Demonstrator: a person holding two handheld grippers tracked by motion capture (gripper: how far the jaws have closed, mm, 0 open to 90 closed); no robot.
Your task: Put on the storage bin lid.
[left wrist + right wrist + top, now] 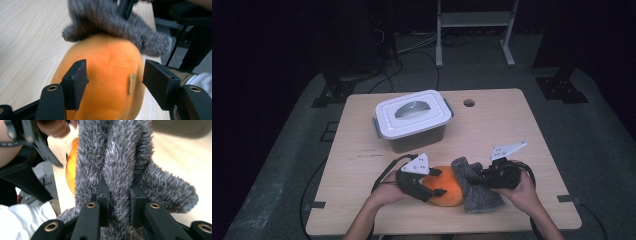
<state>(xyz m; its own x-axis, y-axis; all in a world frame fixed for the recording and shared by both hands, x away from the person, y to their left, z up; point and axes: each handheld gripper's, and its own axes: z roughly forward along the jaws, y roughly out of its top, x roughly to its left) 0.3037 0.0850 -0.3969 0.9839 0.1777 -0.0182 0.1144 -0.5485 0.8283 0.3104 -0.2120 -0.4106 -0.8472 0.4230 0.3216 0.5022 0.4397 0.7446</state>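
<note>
Nearby, lidded box stands apart.

Dim surroundings, blurred gripper close-ups

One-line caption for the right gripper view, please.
Right gripper fingers pinch a fold of grey fuzzy fabric, the orange plush behind it.

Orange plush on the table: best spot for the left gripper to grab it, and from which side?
Grip the orange plush across its rounded body, coming from the end away from the grey furry cloth. The left gripper already straddles that bulge, jaws open and not pressing. The far end is draped by the cloth, which the right gripper pinches, so only the near end is free, and it looks soft enough to squeeze.
</note>
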